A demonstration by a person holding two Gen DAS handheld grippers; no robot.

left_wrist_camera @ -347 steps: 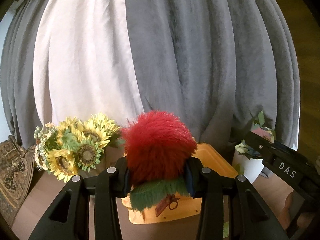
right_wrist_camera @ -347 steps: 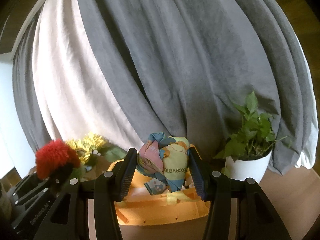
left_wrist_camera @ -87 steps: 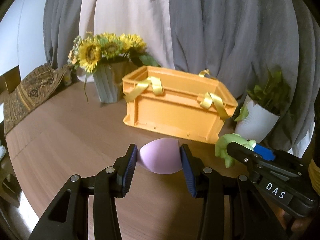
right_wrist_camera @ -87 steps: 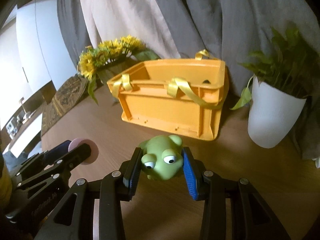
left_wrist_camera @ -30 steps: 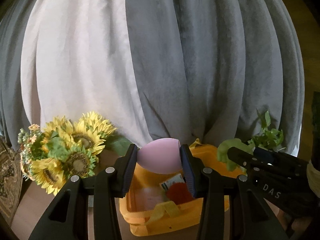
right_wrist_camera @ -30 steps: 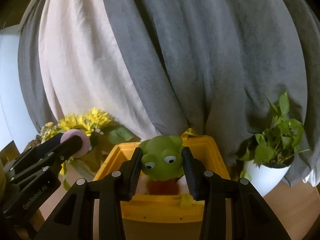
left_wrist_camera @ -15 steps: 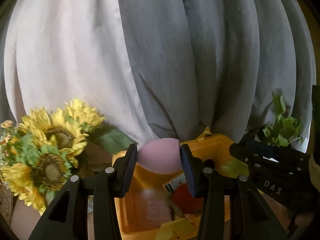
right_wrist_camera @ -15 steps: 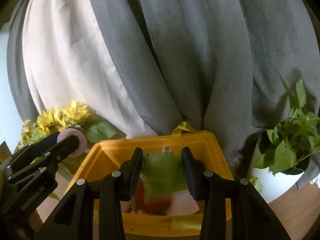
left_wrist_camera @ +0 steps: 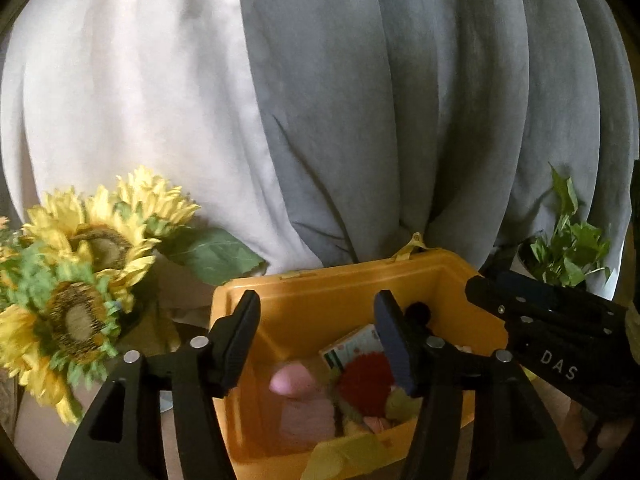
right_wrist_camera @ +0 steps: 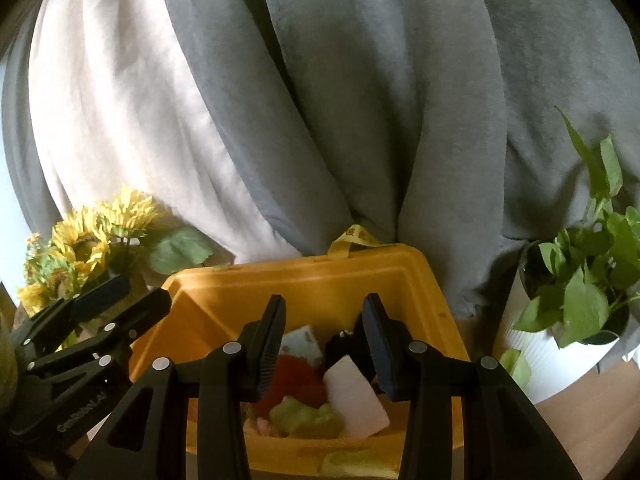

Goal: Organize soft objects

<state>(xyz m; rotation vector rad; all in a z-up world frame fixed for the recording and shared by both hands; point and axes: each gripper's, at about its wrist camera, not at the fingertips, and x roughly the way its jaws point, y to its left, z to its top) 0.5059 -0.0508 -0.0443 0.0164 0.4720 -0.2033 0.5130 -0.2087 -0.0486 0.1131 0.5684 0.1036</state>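
The orange crate [left_wrist_camera: 332,300] sits below both grippers; it also shows in the right wrist view [right_wrist_camera: 280,284]. My left gripper [left_wrist_camera: 320,340] is open and empty above it. The pink egg-shaped toy [left_wrist_camera: 290,382] is blurred inside the crate, beside the red fluffy toy [left_wrist_camera: 366,378]. My right gripper [right_wrist_camera: 324,340] is open and empty above the crate. The green frog [right_wrist_camera: 306,418] lies in the crate next to a white block [right_wrist_camera: 356,396] and the red fluffy toy [right_wrist_camera: 292,376].
Sunflowers [left_wrist_camera: 80,280] stand left of the crate. A potted green plant [right_wrist_camera: 576,292] in a white pot stands to the right. Grey and white curtains [left_wrist_camera: 320,100] hang close behind. The wooden tabletop [right_wrist_camera: 580,420] shows at the right.
My left gripper opened and the pink egg toy dropped into the crate. My right gripper has also let the green frog fall into the crate.
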